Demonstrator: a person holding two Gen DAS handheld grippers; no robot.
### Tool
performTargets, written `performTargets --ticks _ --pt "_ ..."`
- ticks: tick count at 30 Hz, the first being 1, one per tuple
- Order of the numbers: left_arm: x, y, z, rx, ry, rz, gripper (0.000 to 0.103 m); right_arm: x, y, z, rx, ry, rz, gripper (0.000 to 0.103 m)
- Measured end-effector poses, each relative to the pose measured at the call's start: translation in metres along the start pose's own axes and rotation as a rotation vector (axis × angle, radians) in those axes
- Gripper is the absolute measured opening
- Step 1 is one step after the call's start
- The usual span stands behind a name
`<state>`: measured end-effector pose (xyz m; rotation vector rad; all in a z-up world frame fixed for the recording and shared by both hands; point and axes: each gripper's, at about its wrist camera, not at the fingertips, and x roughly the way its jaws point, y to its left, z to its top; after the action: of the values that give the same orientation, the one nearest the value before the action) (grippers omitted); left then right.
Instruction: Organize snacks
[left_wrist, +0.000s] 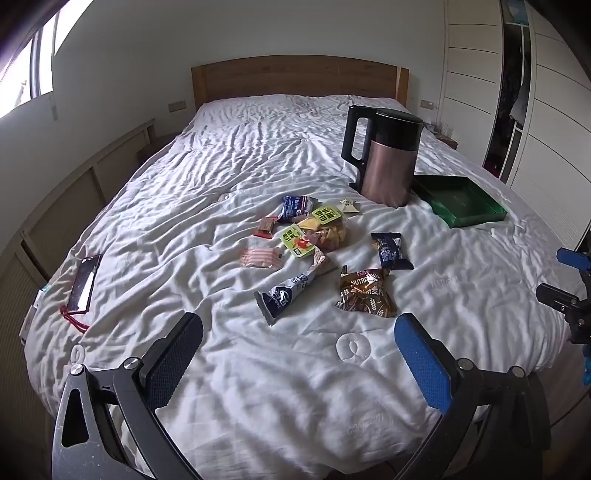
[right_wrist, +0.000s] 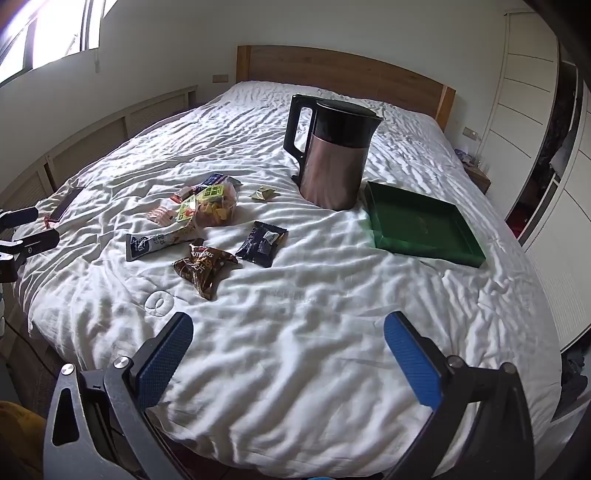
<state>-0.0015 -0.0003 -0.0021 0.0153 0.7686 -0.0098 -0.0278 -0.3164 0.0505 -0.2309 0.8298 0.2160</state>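
Hovering over the bed's (right_wrist: 295, 369) foot edge: left gripper (left_wrist: 299, 343) and right gripper (right_wrist: 288, 339) both spread wide, empty. Snacks (left_wrist: 317, 243) scattered mid-bed; green tray (right_wrist: 424, 225) toward the right edge, just beside the kettle (right_wrist: 332, 155). Risk: slippery wrappers sliding out, soft quilt snagging a finger, kettle toppling if nudged.

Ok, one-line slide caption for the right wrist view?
Open right gripper over a white bed; snack packets scattered left of a kettle and empty green tray.
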Motion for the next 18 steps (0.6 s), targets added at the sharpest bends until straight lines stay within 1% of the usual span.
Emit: performTargets --ticks 11,18 --pt "0.0 0.0 0.0 -0.004 0.003 0.004 0.102 -0.001 0.001 0.0 0.0 0.001 -0.005 0.103" --pt "0.001 0.013 -0.012 -0.032 0.003 0.014 0.102 -0.001 0.002 0.0 -0.003 0.0 -0.005 0.103"
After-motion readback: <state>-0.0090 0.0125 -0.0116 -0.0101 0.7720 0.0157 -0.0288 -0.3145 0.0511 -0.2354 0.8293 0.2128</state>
